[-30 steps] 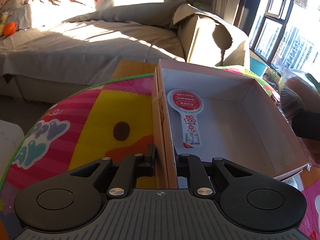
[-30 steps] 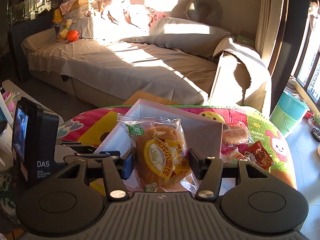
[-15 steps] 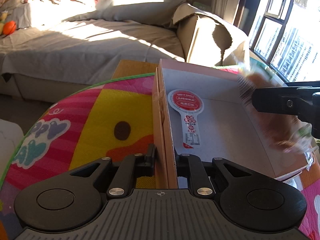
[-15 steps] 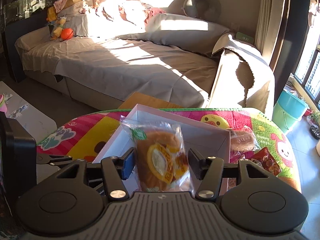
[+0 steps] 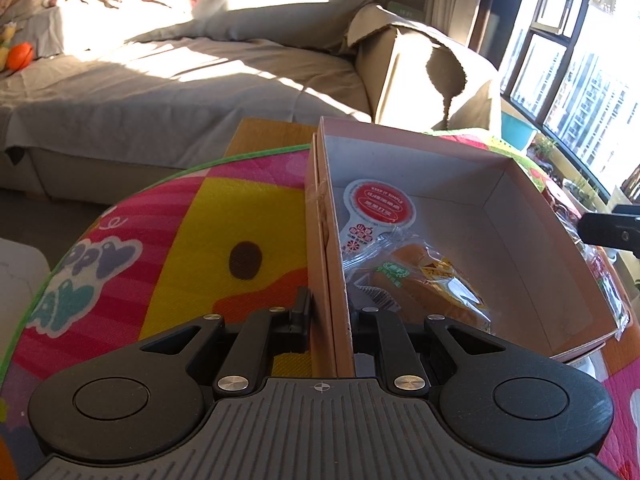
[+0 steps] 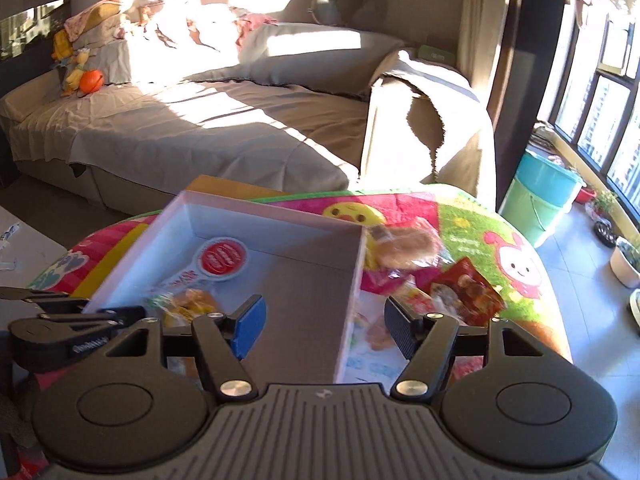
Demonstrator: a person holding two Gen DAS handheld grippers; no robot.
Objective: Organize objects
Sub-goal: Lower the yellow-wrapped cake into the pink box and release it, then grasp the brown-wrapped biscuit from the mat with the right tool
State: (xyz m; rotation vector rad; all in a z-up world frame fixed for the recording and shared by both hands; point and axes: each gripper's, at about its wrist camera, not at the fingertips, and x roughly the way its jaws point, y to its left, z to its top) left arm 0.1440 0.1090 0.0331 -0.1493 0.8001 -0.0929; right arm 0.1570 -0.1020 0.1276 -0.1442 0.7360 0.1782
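Observation:
An open pink cardboard box (image 5: 516,184) (image 6: 276,214) lies on a colourful play mat (image 5: 192,232). My left gripper (image 5: 332,316) is shut on the box's near left wall. A wrapped bread bun (image 5: 432,280) (image 6: 188,302) lies inside the box by that wall, next to a red round sticker (image 5: 380,202). My right gripper (image 6: 324,320) hovers over the box's right wall; its jaws are opening, nothing between them. One of its fingers (image 5: 608,228) shows at the right edge of the left wrist view.
More wrapped snacks lie on the mat right of the box: another bun (image 6: 404,244) and a red packet (image 6: 466,292). A covered sofa (image 6: 200,128) stands behind the table. A teal bucket (image 6: 548,184) and plant pots (image 6: 624,260) sit by the window at right.
The right gripper carried the wrapped bun over the box, let it go and opened. The bun now lies inside the box. The left gripper kept its hold on the wall.

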